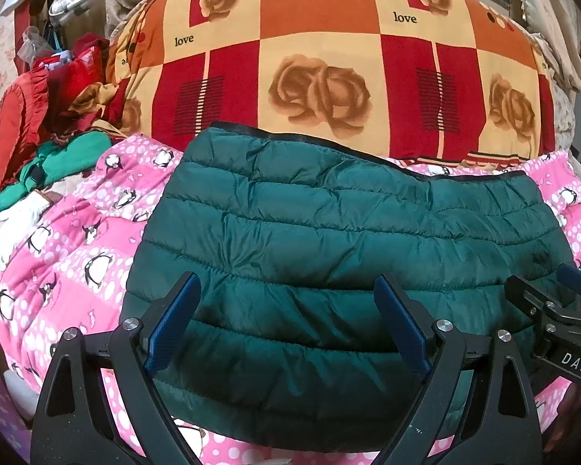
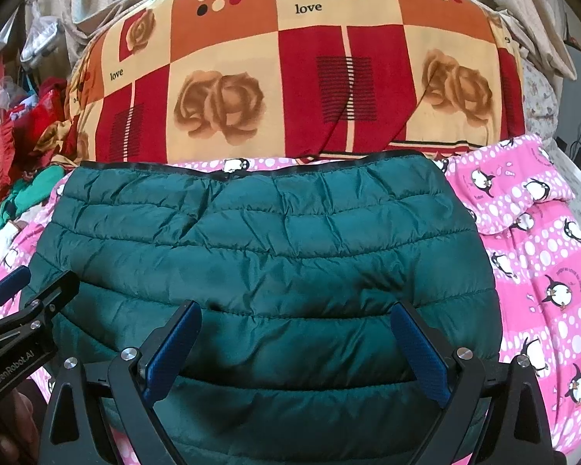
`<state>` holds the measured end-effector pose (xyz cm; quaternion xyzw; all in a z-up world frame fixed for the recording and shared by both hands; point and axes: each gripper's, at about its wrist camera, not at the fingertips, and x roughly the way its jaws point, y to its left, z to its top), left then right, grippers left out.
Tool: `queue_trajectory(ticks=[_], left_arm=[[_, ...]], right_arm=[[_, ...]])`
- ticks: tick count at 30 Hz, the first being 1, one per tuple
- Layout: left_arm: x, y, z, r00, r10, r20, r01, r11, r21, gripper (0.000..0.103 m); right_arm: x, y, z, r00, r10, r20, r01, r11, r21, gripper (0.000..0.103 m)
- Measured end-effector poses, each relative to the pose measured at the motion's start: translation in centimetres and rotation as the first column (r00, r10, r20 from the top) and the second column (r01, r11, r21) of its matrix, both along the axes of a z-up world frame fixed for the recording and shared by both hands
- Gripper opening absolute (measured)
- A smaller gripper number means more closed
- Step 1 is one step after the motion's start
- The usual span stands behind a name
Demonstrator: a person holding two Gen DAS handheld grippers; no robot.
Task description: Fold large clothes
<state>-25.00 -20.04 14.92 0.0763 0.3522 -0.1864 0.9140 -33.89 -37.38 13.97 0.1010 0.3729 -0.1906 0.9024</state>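
Your left gripper (image 1: 286, 290) hangs wide open over the near half of the green puffer jacket (image 1: 329, 240), blue pads (image 1: 174, 321) spread apart, nothing between them, not clearly touching the fabric. Your right gripper (image 2: 296, 321) is the same: jaws spread wide above the jacket (image 2: 259, 255), holding nothing. Each gripper shows at the edge of the other's view, side by side near the jacket's near edge.

The jacket lies folded into a flat quilted block on the pink penguin blanket (image 1: 69, 255), black-trimmed edge toward the far side, just short of the red and orange rose quilt (image 1: 321, 50) bundled along the bed's far edge. A pile of red and green clothes (image 1: 50, 116) sits at the far left corner. Pink blanket (image 2: 554, 271) shows bare to the jacket's right.
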Motion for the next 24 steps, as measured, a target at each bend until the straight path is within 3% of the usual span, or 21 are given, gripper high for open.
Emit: queue_trajectory(ticks=[17, 24], left_arm=[[0.4, 0.0, -0.1, 1.000, -0.007, 0.000, 0.007, 1.000, -0.002, 0.091], [1.0, 1.0, 0.6, 0.998, -0.030, 0.053, 0.031, 0.999, -0.030, 0.091]], right_arm=[[0.5, -0.2, -0.2, 1.000, 0.003, -0.010, -0.003, 1.000, -0.002, 0.097], [0.4, -1.3, 0.3, 1.000, -0.010, 0.002, 0.010, 1.000, 0.001, 0.097]])
